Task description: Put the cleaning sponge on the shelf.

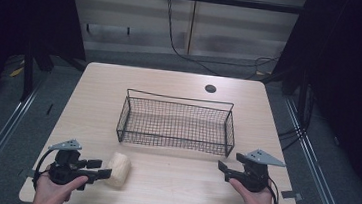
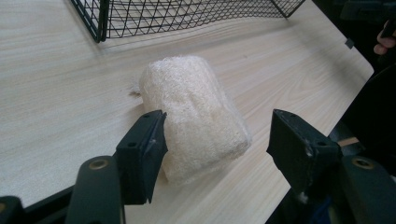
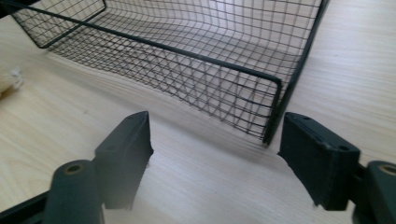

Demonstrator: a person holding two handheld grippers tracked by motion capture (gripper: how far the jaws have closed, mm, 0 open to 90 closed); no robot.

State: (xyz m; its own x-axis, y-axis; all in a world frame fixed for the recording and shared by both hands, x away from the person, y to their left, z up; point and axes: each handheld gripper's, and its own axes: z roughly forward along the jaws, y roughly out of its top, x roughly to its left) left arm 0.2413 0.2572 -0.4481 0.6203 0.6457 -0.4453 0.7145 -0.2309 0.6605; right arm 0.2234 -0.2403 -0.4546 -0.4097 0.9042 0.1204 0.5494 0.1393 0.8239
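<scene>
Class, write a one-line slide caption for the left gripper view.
Open left gripper straddles a pale loofah sponge on the wooden table, wire basket behind.

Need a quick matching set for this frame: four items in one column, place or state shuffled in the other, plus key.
Items:
1. loofah sponge
2. wire basket
3. left gripper
4. right gripper

States:
A. empty, mid-table
B. open, jaws at the basket's near right corner
C. lying on the table, near left
D. open, jaws astride the sponge

Pairs: 1-C, 2-A, 3-D, 4-B
</scene>
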